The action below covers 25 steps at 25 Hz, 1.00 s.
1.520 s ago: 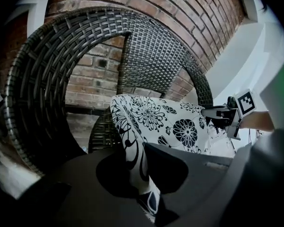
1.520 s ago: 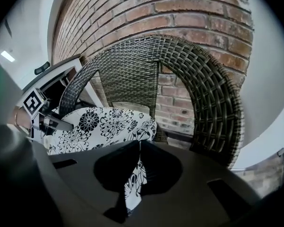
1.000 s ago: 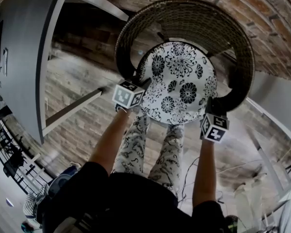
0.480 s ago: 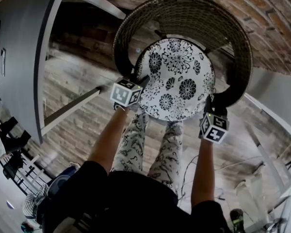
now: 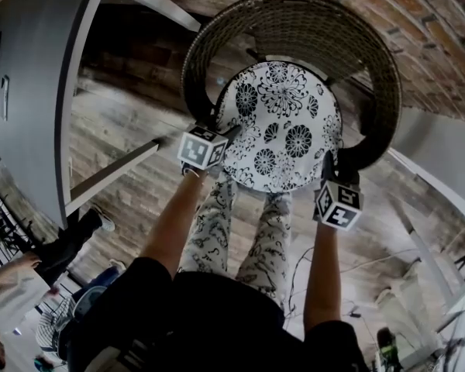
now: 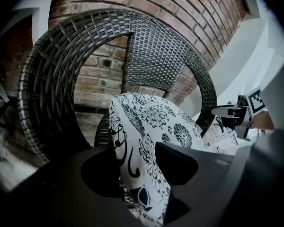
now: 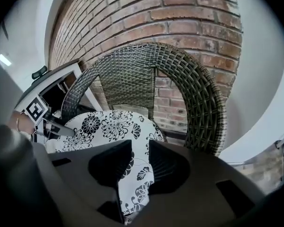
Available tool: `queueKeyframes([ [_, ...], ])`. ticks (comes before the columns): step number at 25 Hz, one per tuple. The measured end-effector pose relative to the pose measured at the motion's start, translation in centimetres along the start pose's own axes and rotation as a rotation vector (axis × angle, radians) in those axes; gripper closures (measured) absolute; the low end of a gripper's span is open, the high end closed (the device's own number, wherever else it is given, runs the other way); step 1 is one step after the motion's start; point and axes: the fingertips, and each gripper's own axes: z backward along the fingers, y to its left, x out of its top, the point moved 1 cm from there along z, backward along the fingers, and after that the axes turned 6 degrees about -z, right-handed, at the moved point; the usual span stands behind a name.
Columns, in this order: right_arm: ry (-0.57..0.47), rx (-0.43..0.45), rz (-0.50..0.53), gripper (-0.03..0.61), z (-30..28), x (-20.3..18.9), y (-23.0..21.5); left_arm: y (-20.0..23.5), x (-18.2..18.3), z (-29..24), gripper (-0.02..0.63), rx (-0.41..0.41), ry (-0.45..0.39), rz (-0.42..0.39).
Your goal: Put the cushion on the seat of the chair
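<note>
The left gripper [image 5: 226,136] is clamped on the left edge of the round, white, black-flowered fabric cushion [image 5: 283,122], which is held over the seat inside the dark, round woven-wicker chair [image 5: 294,14]. Its right edge is clamped by the right gripper [image 5: 331,167].

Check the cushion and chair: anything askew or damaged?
Nothing stands out. The cushion is centred within the wicker chair, fabric intact, its side edges pinched by the left gripper and right gripper. Whether it lies flat is unclear.
</note>
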Motion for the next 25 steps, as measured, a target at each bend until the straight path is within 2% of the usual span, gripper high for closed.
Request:
queueKeyframes([
  [5,-0.011,0.02,0.008,0.465,0.2,0.4,0.8,0.4,-0.1,0.5,0.376,0.018,0.003,0.008],
  [16,-0.04,0.035,0.001,0.466,1.0,1.9,2.0,1.5,-0.7,2.4,0.351,0.071,0.014,0.045],
  [20,-0.068,0.044,-0.008,0.473,1.8,3.1,2.7,1.2,0.3,3.9,0.352,0.065,-0.037,0.07],
  [25,-0.128,0.056,-0.027,0.492,3.6,4.8,3.8,0.1,2.6,6.2,0.353,0.021,-0.142,0.078],
])
